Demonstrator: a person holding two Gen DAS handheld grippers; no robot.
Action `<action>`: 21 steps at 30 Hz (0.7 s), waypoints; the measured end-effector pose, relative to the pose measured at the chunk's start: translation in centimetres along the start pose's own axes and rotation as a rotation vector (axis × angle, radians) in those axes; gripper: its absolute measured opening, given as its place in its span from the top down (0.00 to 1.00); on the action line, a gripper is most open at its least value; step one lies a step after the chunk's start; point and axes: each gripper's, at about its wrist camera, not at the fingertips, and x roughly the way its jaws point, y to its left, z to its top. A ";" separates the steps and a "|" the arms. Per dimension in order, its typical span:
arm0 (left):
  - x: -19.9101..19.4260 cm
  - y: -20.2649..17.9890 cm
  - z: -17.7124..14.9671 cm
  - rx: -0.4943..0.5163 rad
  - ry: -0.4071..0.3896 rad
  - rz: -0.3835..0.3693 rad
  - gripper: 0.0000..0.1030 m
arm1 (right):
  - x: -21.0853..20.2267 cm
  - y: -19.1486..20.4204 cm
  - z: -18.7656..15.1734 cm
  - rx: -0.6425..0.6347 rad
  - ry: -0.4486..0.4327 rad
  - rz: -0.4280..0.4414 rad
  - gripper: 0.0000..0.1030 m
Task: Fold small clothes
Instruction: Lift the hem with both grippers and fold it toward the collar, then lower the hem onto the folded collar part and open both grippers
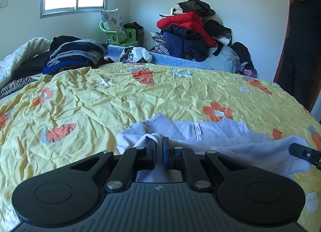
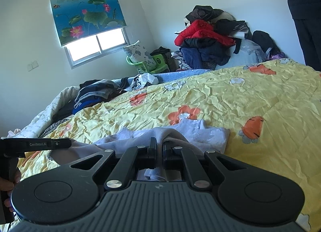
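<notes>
A small pale lavender garment (image 1: 210, 131) with a white label lies on the yellow carrot-print quilt (image 1: 100, 101). My left gripper (image 1: 158, 141) is shut on a bunched edge of it at its left side. In the right wrist view the same garment (image 2: 200, 133) drapes over my right gripper (image 2: 159, 143), which is shut on a fold of its cloth. The right gripper's finger (image 1: 305, 152) shows at the right edge of the left wrist view. The left gripper (image 2: 60, 143) and the hand holding it appear at the left of the right wrist view.
A stack of folded dark clothes (image 1: 74, 55) sits at the quilt's far left. A tall heap of red and dark clothing (image 1: 192, 31) stands against the back wall. A person in dark clothes (image 1: 301, 41) stands in the doorway at right. A green chair (image 1: 120, 37) holds a pillow.
</notes>
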 end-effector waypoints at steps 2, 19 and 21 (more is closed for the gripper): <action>0.8 0.0 0.4 0.004 0.005 0.005 0.94 | 0.8 -0.2 0.3 0.004 0.001 -0.004 0.91; 8.5 -0.1 1.9 0.026 0.085 0.018 0.94 | 8.6 -3.2 1.4 0.080 0.061 -0.027 0.91; 9.2 0.1 2.0 0.021 0.096 0.019 0.94 | 9.2 -3.4 1.5 0.082 0.069 -0.027 0.91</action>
